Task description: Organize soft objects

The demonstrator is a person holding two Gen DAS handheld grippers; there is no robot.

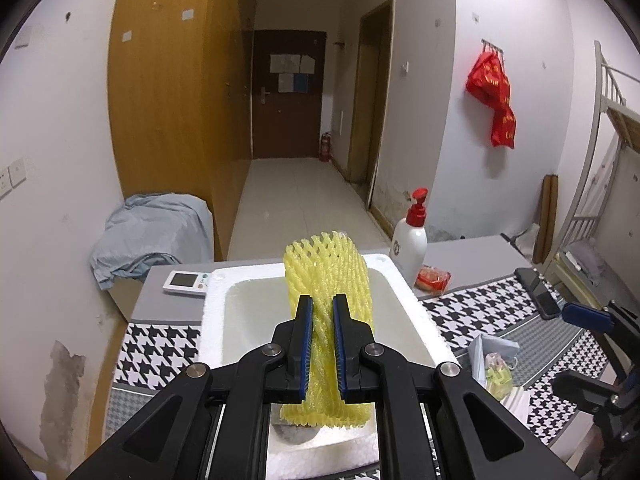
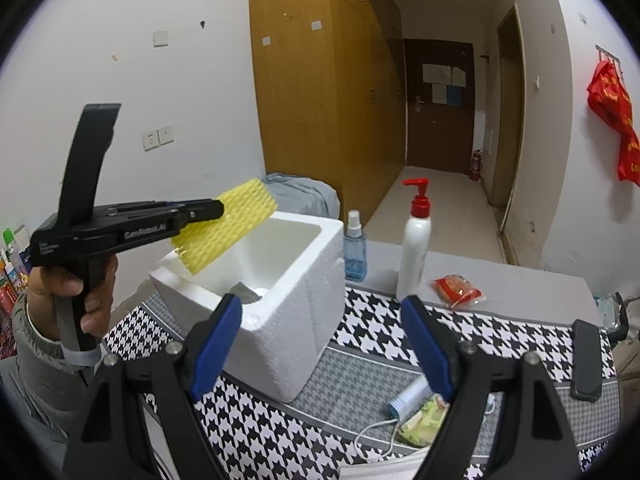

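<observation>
Left gripper (image 1: 322,320) fills the lower middle of the left wrist view, its blue-padded fingers (image 1: 305,344) drawn in close and pinching a yellow foam net sleeve (image 1: 326,268) between them. That sleeve runs lengthwise through the grip: its far end sticks up past the fingertips toward the centre of the frame, and its near end hangs out below the pads at the bottom middle. In the right wrist view the same gripper (image 2: 218,210) sits at centre left, held in a hand (image 2: 70,292), with the sleeve (image 2: 226,230) jutting to the right of its tips and tilted above the near left corner of the box.

Beneath the sleeve stands a white foam box (image 1: 404,304), open-topped, in the middle of both views (image 2: 296,320); the sleeve is over its opening and not resting on it. Box and clutter sit on a houndstooth table cover (image 2: 500,332).

Right gripper (image 2: 322,344) occupies the bottom of its own view, fingers spread wide apart with nothing between them.

Right of the box stand a white pump bottle (image 2: 414,252) with a red top and, just left of it, a small blue spray bottle (image 2: 355,248). A red snack packet (image 2: 458,289) lies right of the pump bottle, and a dark phone (image 2: 587,360) lies at the right edge.
</observation>
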